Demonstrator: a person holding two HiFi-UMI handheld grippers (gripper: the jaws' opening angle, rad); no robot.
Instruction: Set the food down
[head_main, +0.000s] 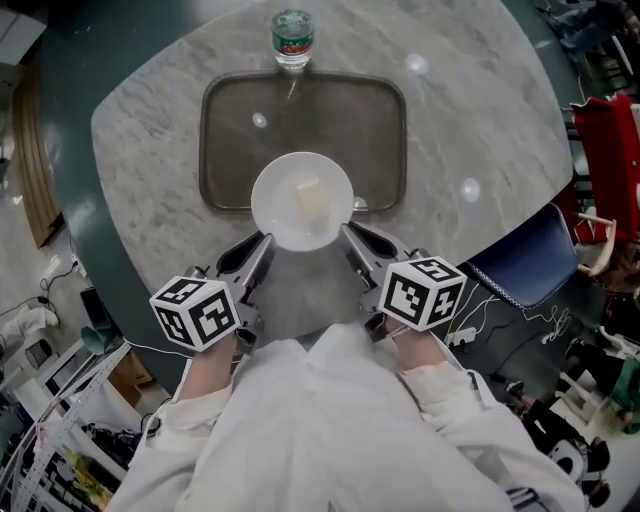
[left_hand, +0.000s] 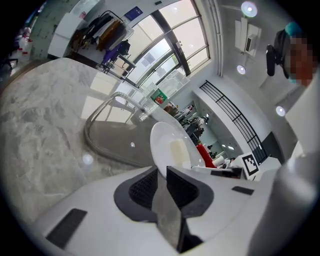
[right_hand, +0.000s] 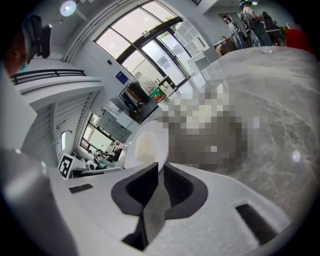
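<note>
1. Over the near edge of the tray (head_main: 225, 130), you hold a white plate (head_main: 280, 218) bearing a pale block of food (head_main: 311, 198), apparently raised clear of the tray's dark bed.
2. Your left gripper (head_main: 264, 241) is clamped on the plate's rim toward the tray's left side, and your right gripper (head_main: 348, 233) pinches the opposite rim.
3. The step in hand looks like the placing, with the plate not yet set down. Next calls for lowering both hands evenly onto the tray, then loosening the jaws.
4. Beyond the tray's far edge stands a bottle (head_main: 292, 38); its green-and-red label is too small to read.
</note>
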